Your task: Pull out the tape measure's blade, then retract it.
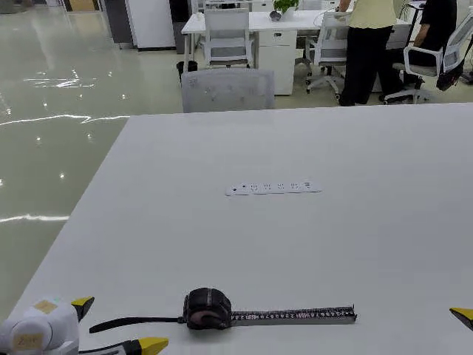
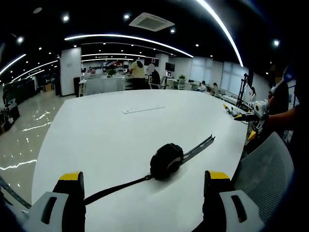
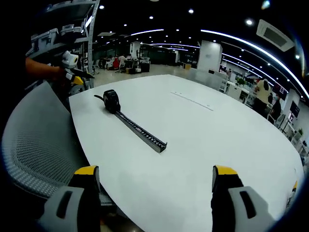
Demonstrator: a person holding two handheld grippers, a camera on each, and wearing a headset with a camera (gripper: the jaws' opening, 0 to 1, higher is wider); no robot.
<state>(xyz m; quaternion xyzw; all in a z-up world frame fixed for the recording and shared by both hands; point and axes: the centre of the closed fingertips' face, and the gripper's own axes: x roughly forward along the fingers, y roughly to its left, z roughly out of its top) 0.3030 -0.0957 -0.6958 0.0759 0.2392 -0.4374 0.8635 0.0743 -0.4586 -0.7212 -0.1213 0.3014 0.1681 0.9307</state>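
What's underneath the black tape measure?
The white table: the tape measure sits on it, blade stretched flat along it. The patch right beneath its case is covered, so nothing there can be seen.

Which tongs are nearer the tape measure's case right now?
Left. The left tongs are open close to the case, on its strap side. The right tongs are open past the pulled-out blade's far tip, farther away.

White worktop (image 1: 369, 244). White power strip (image 1: 273, 188) flat mid-worktop. Grey mesh chair (image 1: 228, 89) at worktop's far edge. Beyond worktop: white desk (image 1: 247, 22), person in yellow top (image 1: 367, 37) standing, glossy floor (image 1: 59, 111).
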